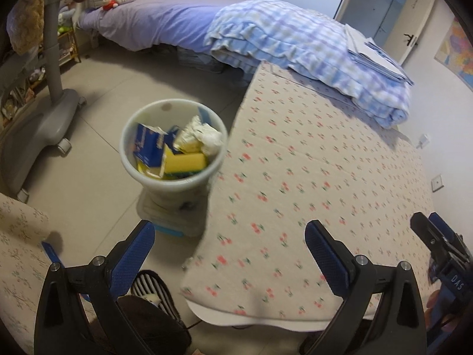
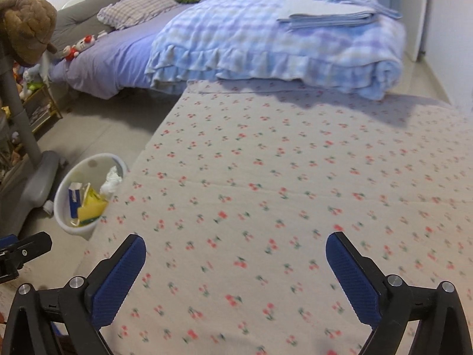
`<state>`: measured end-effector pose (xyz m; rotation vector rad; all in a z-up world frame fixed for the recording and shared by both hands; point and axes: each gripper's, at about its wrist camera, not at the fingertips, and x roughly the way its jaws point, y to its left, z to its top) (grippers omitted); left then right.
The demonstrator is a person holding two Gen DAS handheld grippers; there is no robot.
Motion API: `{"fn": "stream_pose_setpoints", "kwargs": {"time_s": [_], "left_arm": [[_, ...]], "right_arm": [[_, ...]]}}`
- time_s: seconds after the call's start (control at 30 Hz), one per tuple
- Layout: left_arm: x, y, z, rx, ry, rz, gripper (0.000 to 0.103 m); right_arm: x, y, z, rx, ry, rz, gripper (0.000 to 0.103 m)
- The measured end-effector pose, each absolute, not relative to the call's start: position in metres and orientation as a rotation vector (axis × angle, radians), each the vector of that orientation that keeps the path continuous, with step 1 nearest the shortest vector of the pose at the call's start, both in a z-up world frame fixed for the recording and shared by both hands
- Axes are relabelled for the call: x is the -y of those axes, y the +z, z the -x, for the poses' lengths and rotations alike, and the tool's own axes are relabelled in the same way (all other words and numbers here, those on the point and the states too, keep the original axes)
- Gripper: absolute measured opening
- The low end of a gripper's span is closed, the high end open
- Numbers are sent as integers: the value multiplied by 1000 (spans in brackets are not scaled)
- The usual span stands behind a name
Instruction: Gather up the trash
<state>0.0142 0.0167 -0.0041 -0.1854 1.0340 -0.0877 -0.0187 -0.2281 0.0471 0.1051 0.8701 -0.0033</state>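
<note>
White plastic is the trash bin, and it stands on the grey tiled floor just beside the left edge of the worktop, which is covered with a cloth printed with small red cherries. Inside the bin I see a blue carton, a yellow sponge and some crumpled white paper (the paper lies toward the far side, near the worktop). The bin seems to stand on a low, flat box with a blue edge.

The left claw is spread wide and holds nothing; its left finger hangs over the floor near the bin and its right finger is over the cloth. The right claw is also wide and carries nothing, with both fingers above the cherry cloth. From the right wrist view the bin appears at the left, partly hidden behind the corner of the worktop.

Behind the worktop there is a bed with a folded blue checked blanket. A grey stand on wheels is on the floor to the left of the bin.
</note>
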Motion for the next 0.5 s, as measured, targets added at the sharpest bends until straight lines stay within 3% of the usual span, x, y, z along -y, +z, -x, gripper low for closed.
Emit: {"fn": "stream_pose_setpoints", "kwargs": {"time_s": [0.5], "left_arm": [[-4, -10, 8, -984, -23, 111, 102]], "right_arm": [[229, 34, 41, -849, -48, -120, 101]]}}
